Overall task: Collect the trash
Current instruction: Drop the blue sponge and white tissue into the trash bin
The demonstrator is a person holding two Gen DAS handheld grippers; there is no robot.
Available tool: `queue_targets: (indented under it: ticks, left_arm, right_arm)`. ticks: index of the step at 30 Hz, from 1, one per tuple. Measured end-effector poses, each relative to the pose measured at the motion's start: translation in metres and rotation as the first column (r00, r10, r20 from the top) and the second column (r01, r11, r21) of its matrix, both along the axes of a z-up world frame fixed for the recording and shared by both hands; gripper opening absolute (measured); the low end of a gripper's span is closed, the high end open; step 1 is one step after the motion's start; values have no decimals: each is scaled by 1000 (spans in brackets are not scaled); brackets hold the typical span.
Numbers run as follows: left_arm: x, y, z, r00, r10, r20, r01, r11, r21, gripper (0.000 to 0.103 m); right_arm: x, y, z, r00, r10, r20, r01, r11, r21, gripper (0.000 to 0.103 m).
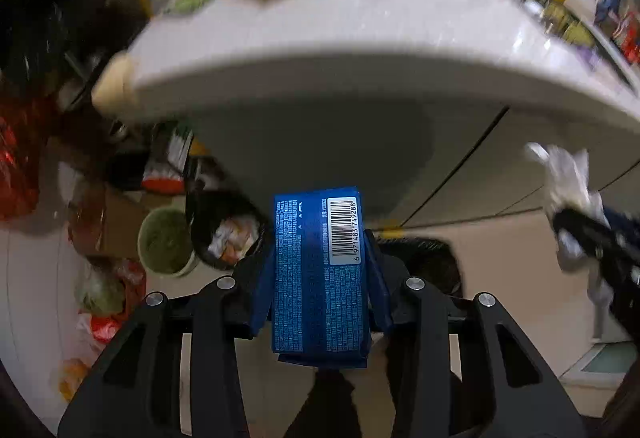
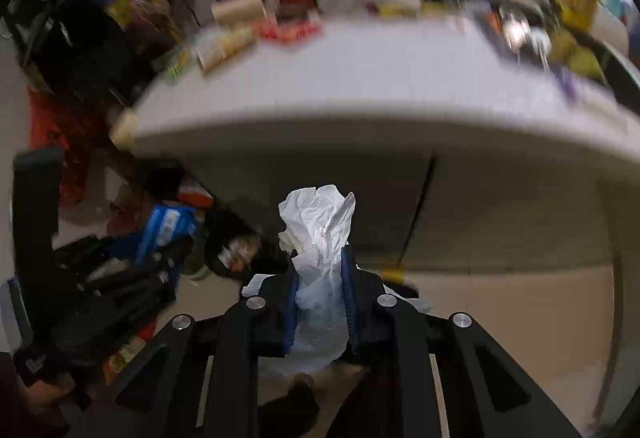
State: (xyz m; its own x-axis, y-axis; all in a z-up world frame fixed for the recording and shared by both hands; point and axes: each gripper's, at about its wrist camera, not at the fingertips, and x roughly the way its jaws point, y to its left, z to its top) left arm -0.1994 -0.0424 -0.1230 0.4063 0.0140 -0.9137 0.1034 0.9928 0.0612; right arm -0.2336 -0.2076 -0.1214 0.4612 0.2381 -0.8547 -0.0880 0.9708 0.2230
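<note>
Two pieces of trash were held below the white counter's edge (image 1: 360,78): a blue box (image 1: 318,270) clamped in the left gripper (image 1: 320,278), and crumpled white tissue (image 2: 318,234) pinched in the nearly closed right gripper (image 2: 320,302). A black bin (image 1: 224,226) sat under that counter.

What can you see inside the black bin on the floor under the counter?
The black bin shows crumpled white and orange wrappers. Its deeper contents are hidden by its rim and the blue box.

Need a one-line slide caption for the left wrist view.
Left tool grips a blue carton near the white counter.
</note>
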Motion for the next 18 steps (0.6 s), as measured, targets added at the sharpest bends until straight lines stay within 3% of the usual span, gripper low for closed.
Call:
queue_targets:
  ticks: [9,13,14,15,17,18]
  left_arm:
    - [1,7,-125,994,-25,-103,28,999,29,40]
    - [-6,7,-162,990,-32,-135,37,999,36,43]
    - [-7,8,-166,990,-33,-140,39,999,35,51]
    - [-8,9,-170,989,-32,-143,39,998,41,64]
    - [-10,9,-174,992,-24,-125,33,997,69,72]
    - [-10,10,-174,992,-26,-121,35,996,76,76]
  right_arm:
    - [-10,26,-134,981,-117,-154,114,993,-31,21]
    - [-5,30,-170,972,-142,-186,136,990,-49,25]
    - [-4,31,-177,970,-150,-189,141,988,-59,26]
    - [-7,32,-185,969,-154,-194,144,987,-64,35]
    - [-7,31,-194,966,-165,-197,154,986,-72,53]
    - [-5,31,-197,967,-165,-195,152,985,-79,55]
